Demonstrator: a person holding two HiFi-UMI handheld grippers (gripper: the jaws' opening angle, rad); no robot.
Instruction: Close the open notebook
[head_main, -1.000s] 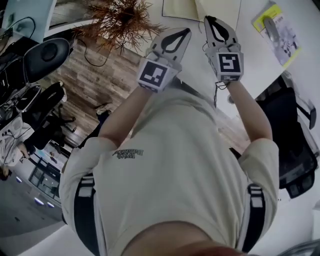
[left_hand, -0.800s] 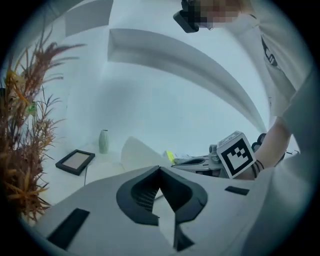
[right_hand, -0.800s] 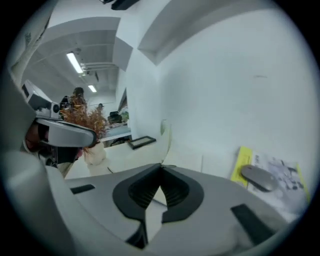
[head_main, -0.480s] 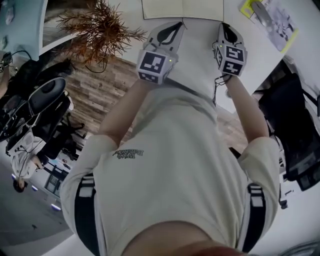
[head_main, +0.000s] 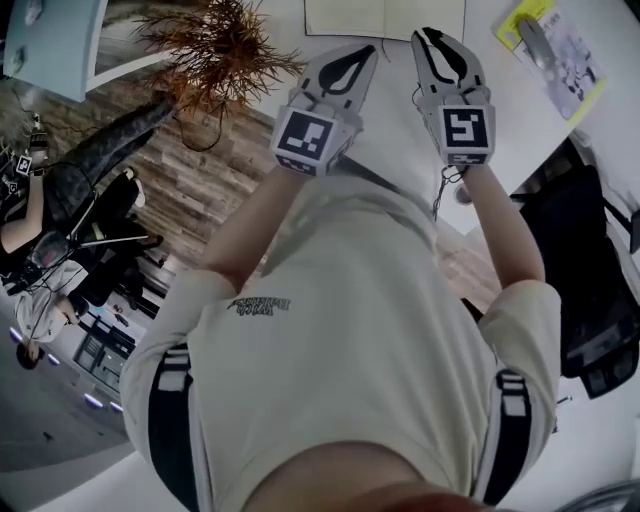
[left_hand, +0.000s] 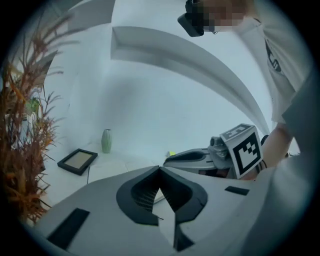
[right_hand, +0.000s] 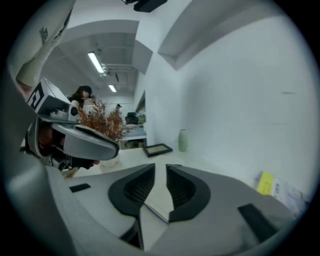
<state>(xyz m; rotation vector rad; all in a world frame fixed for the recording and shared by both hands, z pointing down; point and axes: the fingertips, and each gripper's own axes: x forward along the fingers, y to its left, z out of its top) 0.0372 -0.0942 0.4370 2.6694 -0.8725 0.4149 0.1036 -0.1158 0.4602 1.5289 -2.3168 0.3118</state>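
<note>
The open notebook (head_main: 385, 18) lies on the white table (head_main: 395, 125) at the top of the head view, cream pages up. Both grippers are held out over the table just short of its near edge. My left gripper (head_main: 368, 50) is shut, tips touching (left_hand: 160, 169), with nothing in it. My right gripper (head_main: 432, 36) has just been opening: a narrow gap (right_hand: 161, 170) shows between its jaws and nothing is between them. A corner of the notebook (right_hand: 159, 197) shows through that gap, lower down.
A dried orange plant (head_main: 225, 45) stands at the table's left. A yellow leaflet with a grey object on it (head_main: 555, 50) lies to the right. A black picture frame (left_hand: 77, 161) and a green vase (left_hand: 106, 141) stand further back. A black office chair (head_main: 590, 300) is at my right.
The right gripper's jaws have parted slightly. The head view has swung about, and both grippers still point at the notebook's near edge.
</note>
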